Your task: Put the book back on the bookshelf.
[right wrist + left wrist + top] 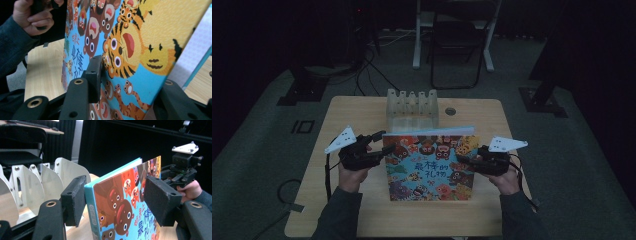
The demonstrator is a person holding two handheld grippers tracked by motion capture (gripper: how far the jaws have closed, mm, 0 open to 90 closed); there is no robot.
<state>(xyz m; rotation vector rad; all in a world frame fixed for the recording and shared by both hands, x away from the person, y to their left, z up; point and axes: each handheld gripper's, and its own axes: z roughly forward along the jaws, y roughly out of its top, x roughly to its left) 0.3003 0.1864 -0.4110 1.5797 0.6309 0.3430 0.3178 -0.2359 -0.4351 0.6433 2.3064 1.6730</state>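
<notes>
**Hardcover picture book being stood up between two grippers**

While the high view is looking down on the wooden table point(337, 210), the picture book point(429, 167) is tilting up off the tabletop near its middle, its far edge raised toward the white slotted book rack point(412, 107) behind it. The left gripper point(379, 145) is reaching in at the book's left edge and the right gripper point(462, 160) is biting onto its right edge. Judging by the flat, unbending cover, the book is behaving as a stiff board, moderately heavy, so holding both side edges looks sensible.

As the left gripper view is looking along its own jaws, the spine corner of the book point(117, 202) is sitting between the two foam pads point(75, 200). One pad seems to be meeting the back cover while the other is standing off from the front, so this claw is not yet clamping. The glossy cover is likely slippery; a grip nearer the spine should be firmer.

When the right gripper view is taking over, the book point(140, 45) is passing between the jaws, with a pad point(95, 77) pressing flat on the tiger artwork: this claw is grasping the book.
</notes>
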